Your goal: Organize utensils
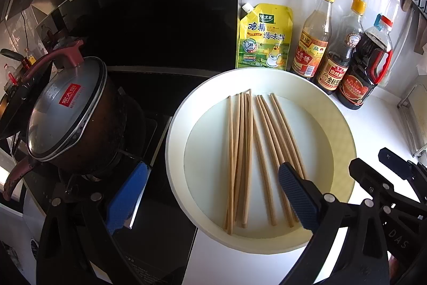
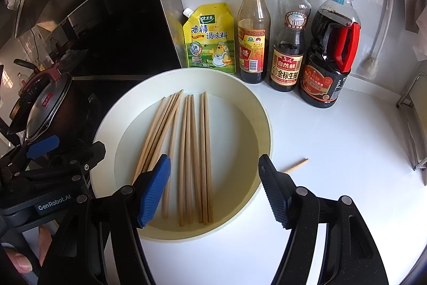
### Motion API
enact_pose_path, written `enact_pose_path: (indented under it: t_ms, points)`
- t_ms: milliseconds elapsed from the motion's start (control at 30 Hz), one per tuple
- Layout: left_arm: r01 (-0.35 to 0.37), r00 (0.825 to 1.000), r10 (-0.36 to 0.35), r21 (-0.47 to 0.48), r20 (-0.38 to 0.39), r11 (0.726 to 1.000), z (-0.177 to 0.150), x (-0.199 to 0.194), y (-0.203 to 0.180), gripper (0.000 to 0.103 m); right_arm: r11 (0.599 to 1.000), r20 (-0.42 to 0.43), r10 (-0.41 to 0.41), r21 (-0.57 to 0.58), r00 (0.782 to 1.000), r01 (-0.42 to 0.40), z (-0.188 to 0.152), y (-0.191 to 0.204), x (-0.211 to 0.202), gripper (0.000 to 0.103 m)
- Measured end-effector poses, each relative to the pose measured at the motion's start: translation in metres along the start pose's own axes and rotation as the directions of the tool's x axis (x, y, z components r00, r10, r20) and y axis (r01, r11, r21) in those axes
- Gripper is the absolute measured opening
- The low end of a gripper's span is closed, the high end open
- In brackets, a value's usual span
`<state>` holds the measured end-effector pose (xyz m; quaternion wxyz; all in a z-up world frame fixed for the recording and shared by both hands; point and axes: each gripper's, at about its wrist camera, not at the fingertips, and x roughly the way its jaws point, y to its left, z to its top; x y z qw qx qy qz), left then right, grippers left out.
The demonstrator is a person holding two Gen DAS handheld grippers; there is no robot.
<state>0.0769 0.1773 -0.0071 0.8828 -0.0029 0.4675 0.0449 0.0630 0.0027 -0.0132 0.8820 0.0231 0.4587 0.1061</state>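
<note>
Chopsticks (image 2: 186, 151) lying loose in a white bowl (image 2: 263, 122) on the surface (image 2: 333, 151); one stray stick (image 2: 296, 165) outside at the bowl's 3 o'clock. Left gripper (image 1: 210, 194) spread wide, empty. Right gripper (image 2: 213, 191) likewise agape above the bowl's 6 o'clock rim, clasping nothing.

I see light wooden chopsticks (image 2: 186, 159) lying flat in a shallow cream round tray (image 2: 264, 124) near the back edge of the white counter (image 2: 347, 151), by its left edge. They run roughly front to back in loose groups, some crossing. A single chopstick (image 2: 296, 165) lies on the counter just right of the tray, angled.
</note>
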Motion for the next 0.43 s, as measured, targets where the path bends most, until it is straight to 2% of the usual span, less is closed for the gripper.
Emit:
enact_pose_path:
  t_ms: [433]
  points:
    - [0.013,1.0,-0.014,-0.008,-0.024,1.0,0.0024,0.0037,-0.0003,0.097,1.0,-0.001,0.001,0.0,1.0,-0.001,0.0001,-0.0009,0.0004,0.065]
